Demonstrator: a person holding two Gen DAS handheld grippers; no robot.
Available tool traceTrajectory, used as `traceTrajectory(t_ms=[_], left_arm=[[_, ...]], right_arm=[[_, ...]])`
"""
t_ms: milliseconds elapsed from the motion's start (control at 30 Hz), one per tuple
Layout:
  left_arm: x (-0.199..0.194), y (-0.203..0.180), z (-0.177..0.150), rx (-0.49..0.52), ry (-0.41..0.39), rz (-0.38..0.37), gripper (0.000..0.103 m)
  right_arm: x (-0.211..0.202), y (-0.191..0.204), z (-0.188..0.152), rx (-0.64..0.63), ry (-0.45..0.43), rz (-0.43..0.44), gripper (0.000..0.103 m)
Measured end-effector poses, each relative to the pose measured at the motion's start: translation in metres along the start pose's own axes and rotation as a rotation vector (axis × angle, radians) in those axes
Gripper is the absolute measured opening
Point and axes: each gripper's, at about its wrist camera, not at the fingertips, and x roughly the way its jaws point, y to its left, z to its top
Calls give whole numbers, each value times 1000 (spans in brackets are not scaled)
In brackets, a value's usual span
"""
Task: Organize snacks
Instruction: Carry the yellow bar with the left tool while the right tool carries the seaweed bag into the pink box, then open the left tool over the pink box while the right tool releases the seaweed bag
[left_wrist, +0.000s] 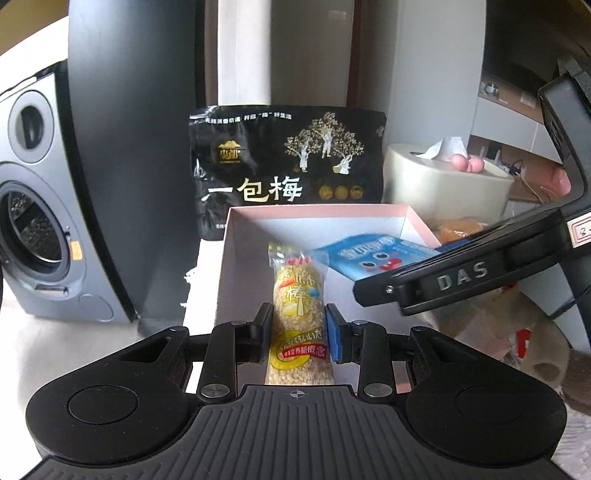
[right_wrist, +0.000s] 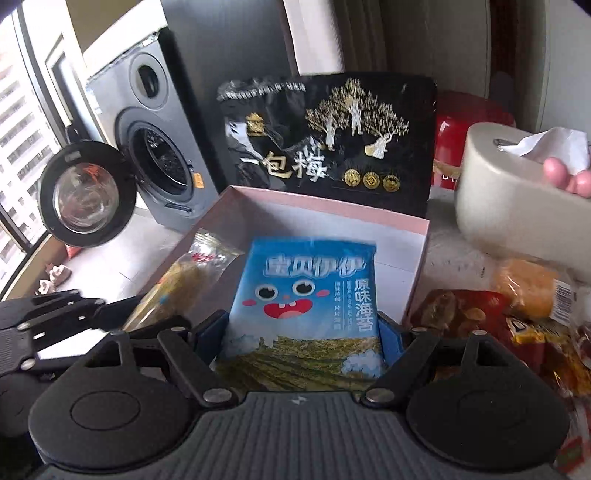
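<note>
We hold puffed-grain bar (left_wrist: 298, 314) clamped in left gripper (left_wrist: 298, 325), pads squeezing its middle, so it hangs lengthwise over pink box (left_wrist: 317, 211) just ahead. Right gripper (right_wrist: 303, 332) spans blue seaweed packet (right_wrist: 306, 314) by side edges, wide grip keeping it flat above box. Remaining snacks (right_wrist: 491, 317) lie right of right gripper.

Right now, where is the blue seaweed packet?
The blue seaweed packet sits centre in the right wrist view, clamped by the right gripper over the pink-rimmed box, with the puffed-grain bar to its left.
</note>
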Motion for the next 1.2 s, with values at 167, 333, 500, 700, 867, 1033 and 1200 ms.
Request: traceTrajectory(t_ms=[167,333,500,700,867,1033,1200], left_arm=[[7,2,1,1,6,7,34],[10,2,1,-3,17,8,34],[14,3,5,-30,-4,-13,34],[40,19,21,-194,37,-107,35],[41,10,34,-139,51,-89,34],[19,-1,44,-142,-2,16,34],[-20,-29,40,-193,-76,-6,33]], right_arm=[[7,7,6,-36,38,35,84],[-5,6,14,-5,-22,49,84],[-14,1,16,3,-60,55,83],[-42,-10,14,-6,-128,-30,83],[-69,-32,-8,-46,-165,-205,83],[-92,-74,-43,-43,-113,-186,83],[-104,-112,-76,-43,-96,-237,83]])
